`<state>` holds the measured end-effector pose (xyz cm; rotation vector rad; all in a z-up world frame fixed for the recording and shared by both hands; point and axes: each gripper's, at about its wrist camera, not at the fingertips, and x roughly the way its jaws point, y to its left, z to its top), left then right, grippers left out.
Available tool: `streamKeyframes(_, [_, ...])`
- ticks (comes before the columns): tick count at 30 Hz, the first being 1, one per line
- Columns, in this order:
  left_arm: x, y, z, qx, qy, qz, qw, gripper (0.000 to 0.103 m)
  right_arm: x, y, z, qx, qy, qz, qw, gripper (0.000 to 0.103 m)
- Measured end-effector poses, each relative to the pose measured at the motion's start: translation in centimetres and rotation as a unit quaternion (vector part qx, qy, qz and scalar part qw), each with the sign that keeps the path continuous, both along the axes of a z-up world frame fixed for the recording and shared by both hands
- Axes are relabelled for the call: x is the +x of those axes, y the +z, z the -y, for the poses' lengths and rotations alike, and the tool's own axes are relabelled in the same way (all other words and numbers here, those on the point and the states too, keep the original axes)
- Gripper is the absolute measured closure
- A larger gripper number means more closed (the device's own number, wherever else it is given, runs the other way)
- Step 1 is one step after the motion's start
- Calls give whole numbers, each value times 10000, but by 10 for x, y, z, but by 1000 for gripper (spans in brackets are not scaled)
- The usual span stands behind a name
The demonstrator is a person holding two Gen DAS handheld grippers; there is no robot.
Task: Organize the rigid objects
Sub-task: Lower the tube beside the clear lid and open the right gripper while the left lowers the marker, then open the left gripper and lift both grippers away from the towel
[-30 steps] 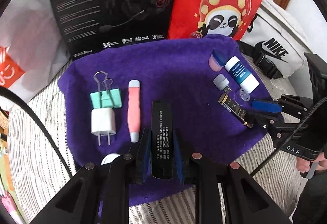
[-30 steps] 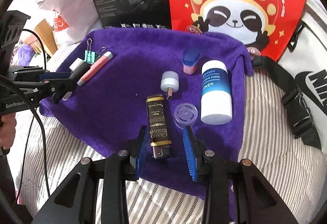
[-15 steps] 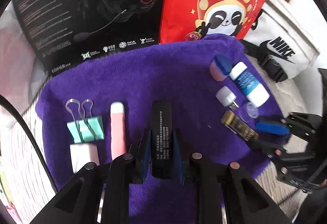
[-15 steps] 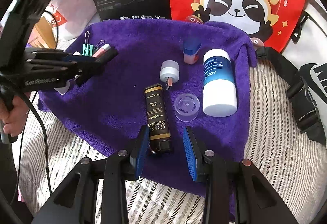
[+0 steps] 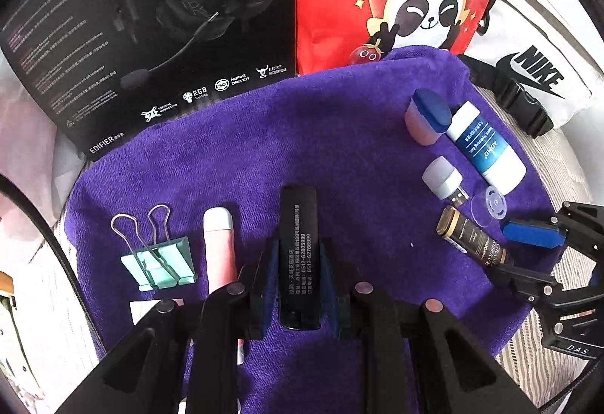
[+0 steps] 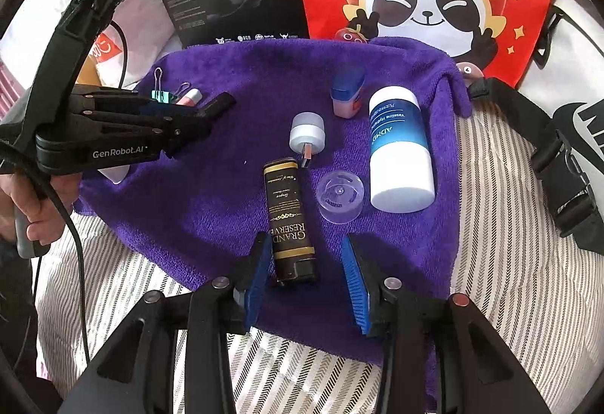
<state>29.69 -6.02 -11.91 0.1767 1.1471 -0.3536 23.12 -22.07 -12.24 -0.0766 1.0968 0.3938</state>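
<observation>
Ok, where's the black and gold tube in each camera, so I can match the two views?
Left wrist: the black and gold tube lies at the right edge of the purple towel, just ahead of the right tool.
Right wrist: low centre, its black end between the opening pads, neither pad pressing it.
Shared landmark: the clear cap beside the tube.

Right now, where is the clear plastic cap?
The clear plastic cap lies on the purple towel in the right wrist view, between the black-and-gold tube to its left and the blue-and-white bottle to its right, just below the USB light.
</observation>
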Motion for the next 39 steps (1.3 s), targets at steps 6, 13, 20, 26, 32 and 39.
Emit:
streamKeyframes(6, [-7, -1, 6, -48, -115, -53, 9999, 63, -2, 3, 2, -88, -32, -1, 10000, 61])
streamKeyframes(13, [-27, 11, 2, -314, -205, -82, 9993, 49, -16, 31, 9, -23, -92, 294, 9995, 40])
streamKeyframes(20, [-52, 47, 1, -379, -255, 242, 9987, 30, -37, 56, 22, -76, -385, 588, 9975, 21])
streamKeyframes(26, [-82, 75, -11, -287, -72, 495, 9983, 9, -59, 80, 21, -110, -610, 753, 9952, 10])
streamKeyframes(32, [-113, 88, -35, -270, 483, 492, 9973, 1, -76, 99, 14, -138, -893, 916, 9917, 0])
streamKeyframes(39, [-151, 101, -52, -126, 1120, 575, 9920, 0, -94, 109, 14, 2, -1303, 760, 9886, 0])
